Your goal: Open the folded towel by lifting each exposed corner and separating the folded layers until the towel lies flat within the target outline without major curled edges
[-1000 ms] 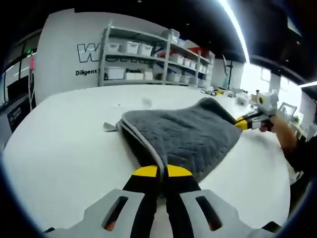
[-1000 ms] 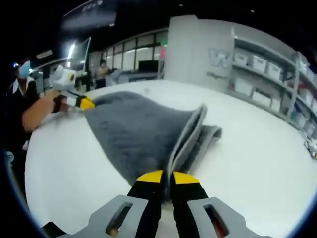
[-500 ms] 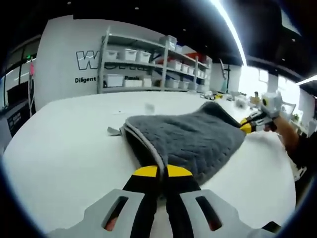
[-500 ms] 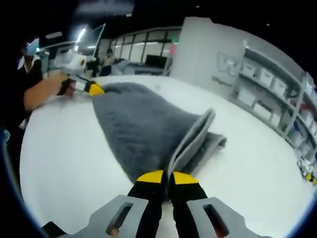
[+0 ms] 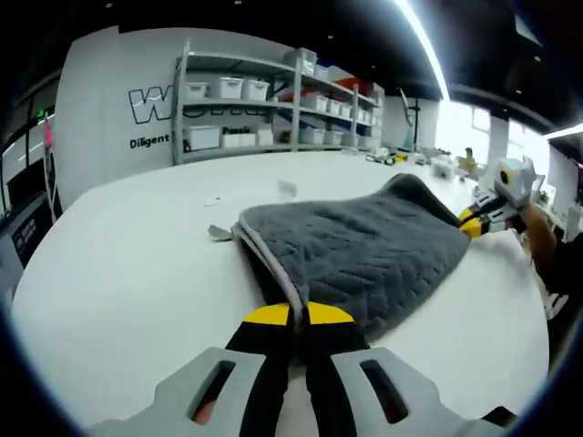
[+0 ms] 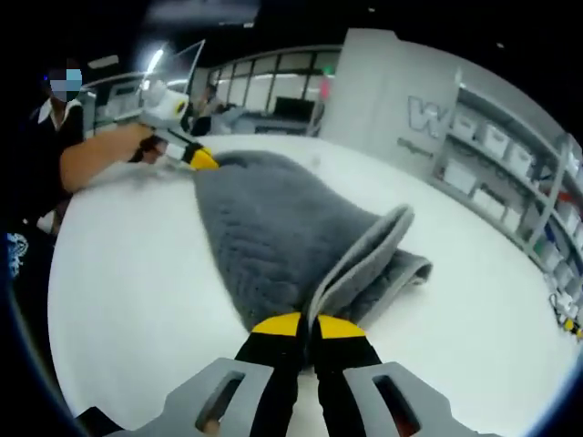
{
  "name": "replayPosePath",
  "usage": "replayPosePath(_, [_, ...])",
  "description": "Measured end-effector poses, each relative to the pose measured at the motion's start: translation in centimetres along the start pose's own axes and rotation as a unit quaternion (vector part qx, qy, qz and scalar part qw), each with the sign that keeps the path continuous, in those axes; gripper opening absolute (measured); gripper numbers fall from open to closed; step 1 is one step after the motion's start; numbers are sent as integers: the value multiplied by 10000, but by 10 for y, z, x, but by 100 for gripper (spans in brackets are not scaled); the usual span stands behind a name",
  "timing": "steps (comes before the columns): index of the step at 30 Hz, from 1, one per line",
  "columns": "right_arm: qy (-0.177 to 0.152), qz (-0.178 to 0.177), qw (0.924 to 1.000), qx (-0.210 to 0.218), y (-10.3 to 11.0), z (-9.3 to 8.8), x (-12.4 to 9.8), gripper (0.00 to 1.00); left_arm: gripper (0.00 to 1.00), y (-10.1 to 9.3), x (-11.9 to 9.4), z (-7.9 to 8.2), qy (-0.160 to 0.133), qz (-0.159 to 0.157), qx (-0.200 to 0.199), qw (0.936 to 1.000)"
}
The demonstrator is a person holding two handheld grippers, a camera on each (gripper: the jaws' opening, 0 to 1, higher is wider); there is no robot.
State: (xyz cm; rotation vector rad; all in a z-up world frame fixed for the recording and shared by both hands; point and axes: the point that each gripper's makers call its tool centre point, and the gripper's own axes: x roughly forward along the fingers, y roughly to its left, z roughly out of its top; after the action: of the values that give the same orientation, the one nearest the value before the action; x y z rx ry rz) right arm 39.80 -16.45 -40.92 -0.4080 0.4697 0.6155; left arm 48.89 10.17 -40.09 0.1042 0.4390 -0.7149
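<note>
The grey towel is held just above the white counter, stretched between two corners. The left tongs are pinched on one corner, the right tongs on the other. For a good unfolding, both corners should be kept level and drawn apart evenly, so the layers separate. Compared with a second ago, the towel is pulled wider and flatter.

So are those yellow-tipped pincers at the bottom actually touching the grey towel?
Touching. In the left gripper view, the left gripper is shut on the pale edge of the grey towel. The right gripper view shows the right gripper pinching another corner.
</note>
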Motion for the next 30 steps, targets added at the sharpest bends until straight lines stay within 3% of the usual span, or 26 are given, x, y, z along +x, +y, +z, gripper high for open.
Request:
replayPosePath(9, [-39,3,10000,-76,4,0,-2,0,2,2,5,-1,165,-77,-160,9997])
replayPosePath(19, [-105,-15,9999,65,7,-2,-3,0,2,0,10,-1,414,-35,81,9991])
replayPosePath(30, [-184,212,9996,96,28,-2,-10,0,2,7,22,4,522,-40,366,9980])
